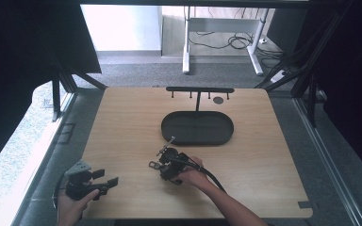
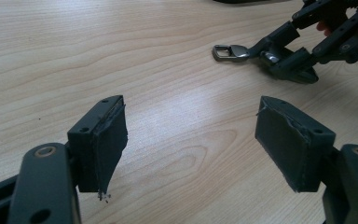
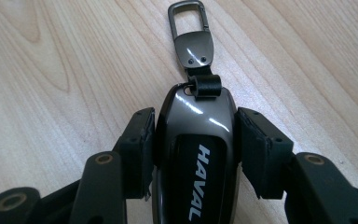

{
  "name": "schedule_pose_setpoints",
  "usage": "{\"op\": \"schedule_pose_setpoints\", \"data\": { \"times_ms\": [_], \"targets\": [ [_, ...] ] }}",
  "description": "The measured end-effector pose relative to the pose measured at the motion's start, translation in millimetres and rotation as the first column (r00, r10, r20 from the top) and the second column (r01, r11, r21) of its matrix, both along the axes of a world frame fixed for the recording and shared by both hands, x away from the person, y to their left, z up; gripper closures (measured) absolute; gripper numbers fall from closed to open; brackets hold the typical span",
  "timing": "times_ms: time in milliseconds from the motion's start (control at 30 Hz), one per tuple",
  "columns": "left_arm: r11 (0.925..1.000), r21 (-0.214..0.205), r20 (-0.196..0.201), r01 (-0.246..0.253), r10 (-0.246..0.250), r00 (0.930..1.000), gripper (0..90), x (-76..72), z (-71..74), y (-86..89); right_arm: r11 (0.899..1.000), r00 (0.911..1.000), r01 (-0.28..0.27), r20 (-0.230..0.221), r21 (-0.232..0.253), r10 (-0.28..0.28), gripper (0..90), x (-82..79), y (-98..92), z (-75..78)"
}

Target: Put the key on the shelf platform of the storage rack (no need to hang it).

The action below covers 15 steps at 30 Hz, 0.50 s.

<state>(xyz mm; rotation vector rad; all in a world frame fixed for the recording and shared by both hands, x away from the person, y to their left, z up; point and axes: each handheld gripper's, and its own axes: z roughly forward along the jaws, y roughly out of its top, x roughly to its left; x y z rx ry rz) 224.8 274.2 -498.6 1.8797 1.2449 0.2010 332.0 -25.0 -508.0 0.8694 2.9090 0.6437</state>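
**Ann:** Fingers first, left to right, everything placed against the oval black tray (image 1: 197, 128); left gripper (image 1: 104, 178) sits well to the tray's near-left, by the table (image 1: 132, 113) edge, its pads (image 2: 106, 140) spread wide with nothing but bare wood between them.

**Ben:** And it's idle; the person's left hand (image 1: 70, 207) just holds it there; look further right.

**Ann:** Right gripper (image 1: 156, 165), just in front of the tray's near rim; its pads (image 3: 142, 144) are pressed on both flanks of the car key fob (image 3: 196, 154), the one lettered HAVAL; jaws clamped on it, no gap either side.

**Ben:** The fob lies flat on the wood, near the tray and not in it; its metal clip (image 3: 192, 35) pokes out ahead of the jaws, away from the hand.

**Ann:** So I'd call this the grasp step, freshly made; the lift hasn't begun.

**Ben:** Behind the tray stands a hook rack (image 1: 199, 89); I'd guess the fob goes either there or into the tray.

**Ann:** Next move, to my mind: raise it cleanly, keep the squeeze firm on that glossy shell, carry it over the rim; for a hook, the clip must lead.
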Motion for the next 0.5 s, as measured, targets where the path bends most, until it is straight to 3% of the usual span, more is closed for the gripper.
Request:
{"op": "schedule_pose_setpoints", "data": {
  "times_ms": [167, 500],
  "targets": [
    [1.0, 0.003, 0.002, 0.001, -0.001, 1.0, 25.3, -0.4, 0.3, -0.7, 0.999, 0.9996, 0.012, -0.026, 0.043, -0.011, 49.6, 0.3, -3.5, 7.1],
    [1.0, 0.001, 0.002, -0.002, 0.002, 1.0, 25.3, -0.2, 0.4, -0.1, 0.993, 0.999, 0.041, -0.019, 0.114, -0.039, 49.6, 5.4, -21.6, 32.5]
  ]
}}
